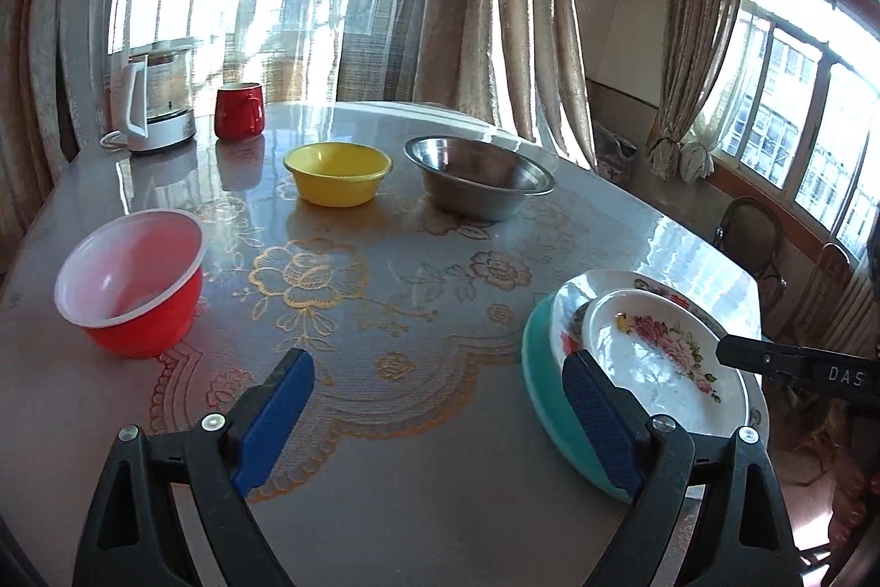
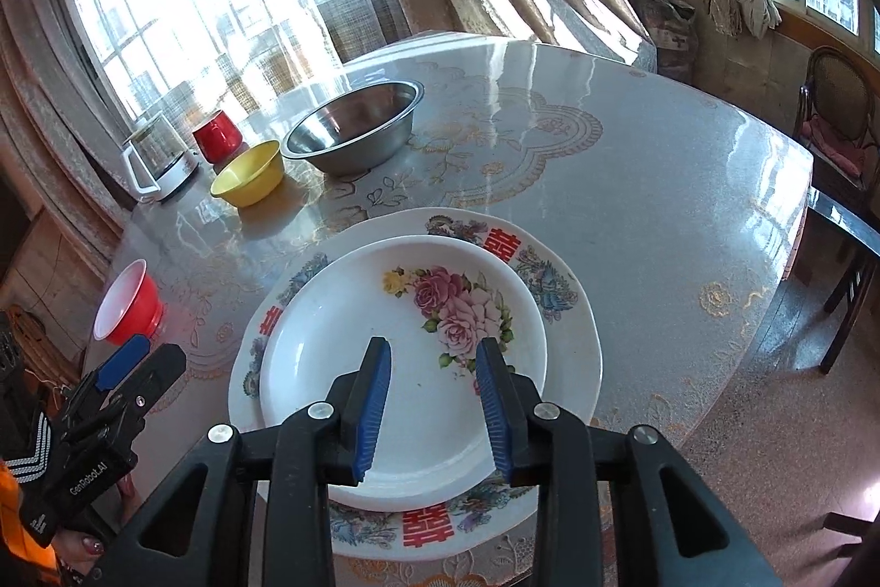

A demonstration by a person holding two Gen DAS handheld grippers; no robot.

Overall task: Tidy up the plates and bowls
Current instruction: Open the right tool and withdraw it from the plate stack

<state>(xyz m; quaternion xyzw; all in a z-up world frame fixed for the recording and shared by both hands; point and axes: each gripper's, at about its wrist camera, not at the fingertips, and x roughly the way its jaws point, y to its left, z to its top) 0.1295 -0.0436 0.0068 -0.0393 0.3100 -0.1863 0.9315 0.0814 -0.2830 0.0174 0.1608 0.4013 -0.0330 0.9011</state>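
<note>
A small white plate with pink roses (image 2: 385,367) lies on a larger white plate with red characters (image 2: 572,312); in the left wrist view the rose plate (image 1: 654,356) and the larger plate (image 1: 572,306) rest on a teal plate (image 1: 542,367). My right gripper (image 2: 434,389) is open and empty just above the rose plate. My left gripper (image 1: 437,400) is open and empty over the tablecloth, left of the stack. A red bowl (image 1: 132,279), a yellow bowl (image 1: 336,171) and a steel bowl (image 1: 478,174) stand apart on the table.
A red mug (image 1: 238,111) and a white kettle (image 1: 154,103) stand at the table's far left corner. Curtains and windows lie behind the table (image 1: 385,477). Chairs (image 2: 841,119) stand to the right of it. The table's right edge is close to the plate stack.
</note>
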